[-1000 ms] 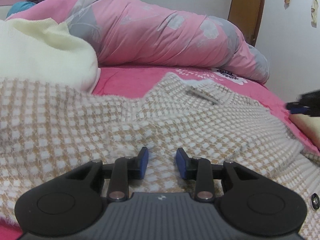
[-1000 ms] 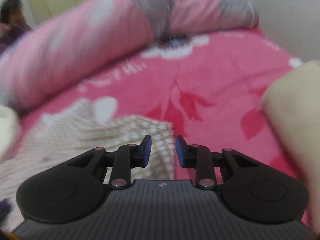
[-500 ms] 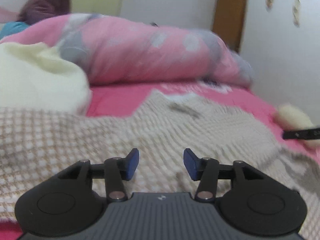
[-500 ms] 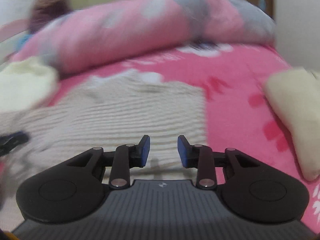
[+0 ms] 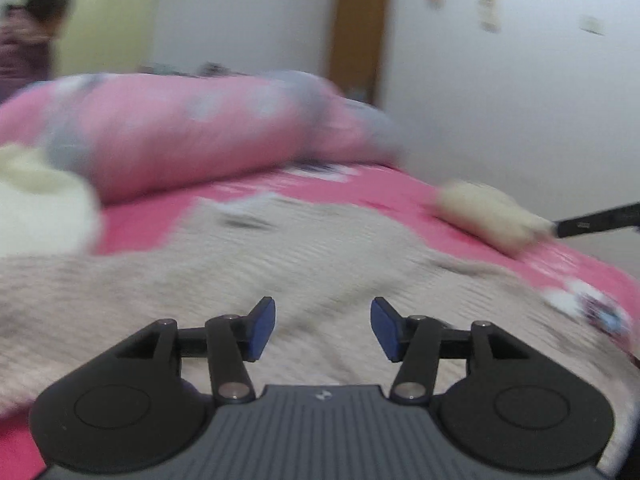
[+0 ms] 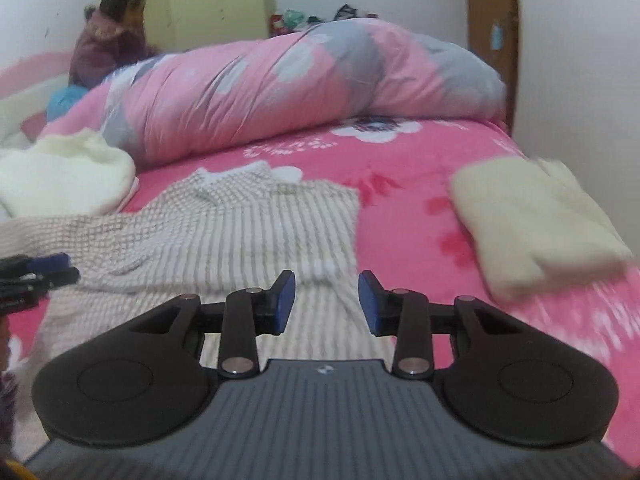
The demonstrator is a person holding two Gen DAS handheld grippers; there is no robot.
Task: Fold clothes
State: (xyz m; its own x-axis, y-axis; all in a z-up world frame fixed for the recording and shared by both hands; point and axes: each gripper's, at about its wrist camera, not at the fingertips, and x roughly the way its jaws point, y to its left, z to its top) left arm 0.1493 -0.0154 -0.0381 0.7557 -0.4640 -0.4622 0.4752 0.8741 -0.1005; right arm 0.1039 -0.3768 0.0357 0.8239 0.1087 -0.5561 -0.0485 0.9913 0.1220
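A beige and white checked knit sweater (image 5: 280, 260) (image 6: 240, 232) lies spread flat on the pink floral bedsheet (image 6: 404, 208). My left gripper (image 5: 323, 328) hovers over the sweater's near part, jaws wide apart and empty. It also shows at the left edge of the right wrist view (image 6: 60, 268). My right gripper (image 6: 327, 300) hangs above the sweater's near right part. Its jaws are opening and nothing is between them. A black part of it pokes in at the right of the left wrist view (image 5: 592, 222).
A folded cream garment (image 6: 532, 220) (image 5: 488, 216) lies near the bed's right edge. A fluffy white garment (image 6: 64, 176) (image 5: 36, 208) sits at the left. A rolled pink and grey quilt (image 6: 300, 80) runs across the back, with a person (image 6: 108, 48) behind it.
Both grippers have lifted and drawn back from the sweater, so more of the bed shows. Both pairs of jaws stand wider than a second ago, the left much wider.
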